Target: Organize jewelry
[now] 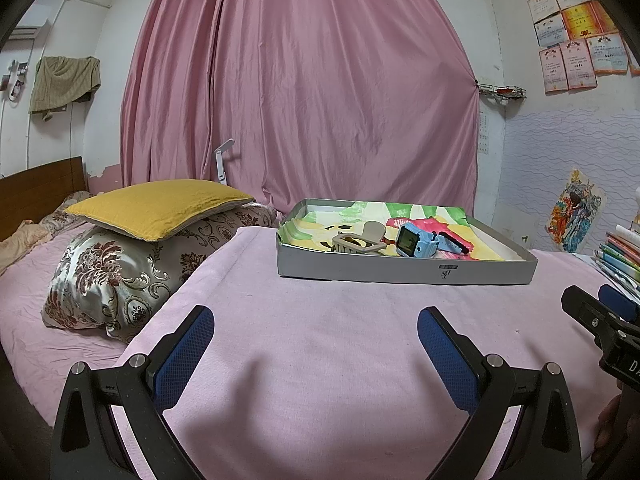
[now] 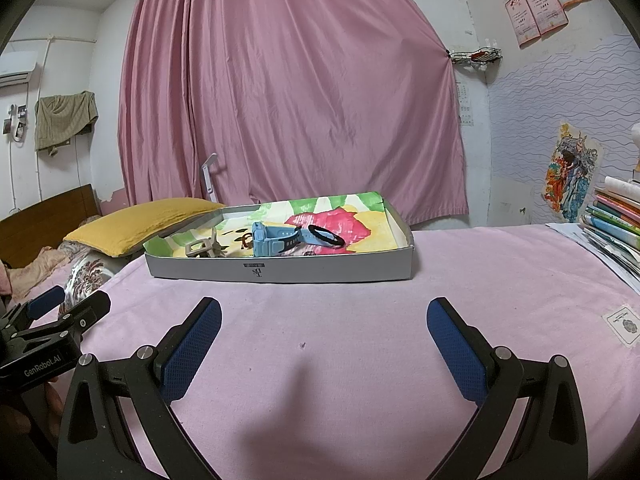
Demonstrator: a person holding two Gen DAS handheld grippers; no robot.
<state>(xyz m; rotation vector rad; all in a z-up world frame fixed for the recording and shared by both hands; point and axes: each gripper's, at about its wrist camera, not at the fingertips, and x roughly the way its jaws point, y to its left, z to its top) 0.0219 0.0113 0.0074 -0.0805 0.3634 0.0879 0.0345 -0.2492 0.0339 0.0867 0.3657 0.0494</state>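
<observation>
Jewelry lies in a shallow grey box (image 2: 280,270) lined with painted paper, on the pink bed (image 2: 360,340) at twelve o'clock from both grippers. Inside, a blue watch (image 2: 276,238) sits mid-box, a black bracelet (image 2: 326,236) touching its strap at three o'clock, a beige hair claw (image 1: 358,242) at nine o'clock. A small brownish piece between claw and watch is too hidden to name. Left hand-held gripper (image 1: 316,344) and right hand-held gripper (image 2: 324,336) are both spread wide, holding nothing. Books (image 2: 616,220) at three o'clock are cut off.
</observation>
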